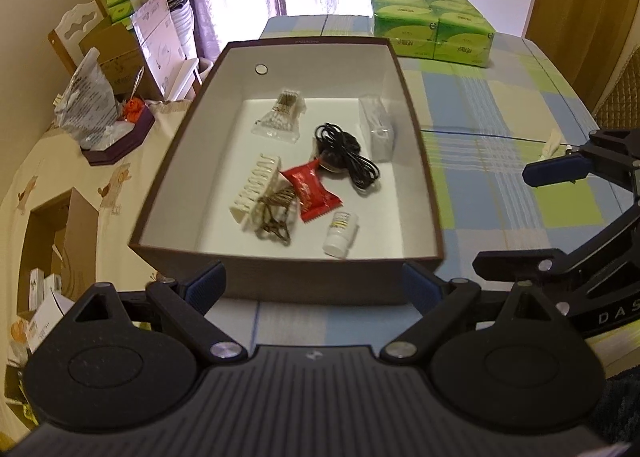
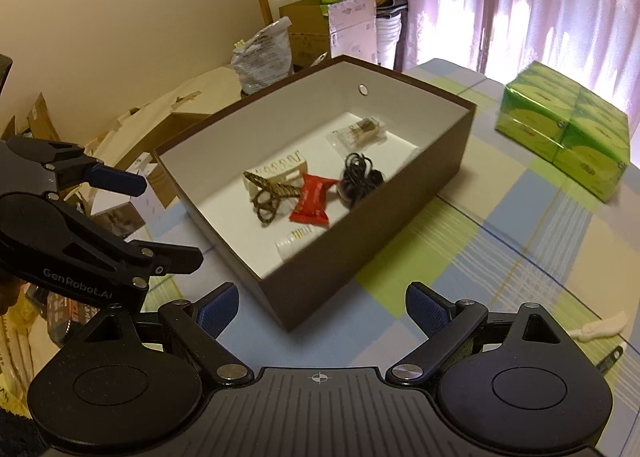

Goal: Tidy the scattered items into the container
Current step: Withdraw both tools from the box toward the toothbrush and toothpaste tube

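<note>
With both grippers' fingers spread and holding nothing near the box (image 1: pixel 288 281), which already holds most items (scissors, sweet, cable), gathering looks nearly done; next the right gripper (image 2: pixel 320 309) must reach the white piece (image 2: pixel 604 327) lying on the worktop (image 2: pixel 500 241).

My left tongs (image 1: pixel 314 283) hang spread wide, blue pads far apart, nothing between them. My right tongs (image 2: pixel 322 311) hang beside them, likewise gaping and empty. Each shows at the edge of the other's view, side by side and level.
</note>
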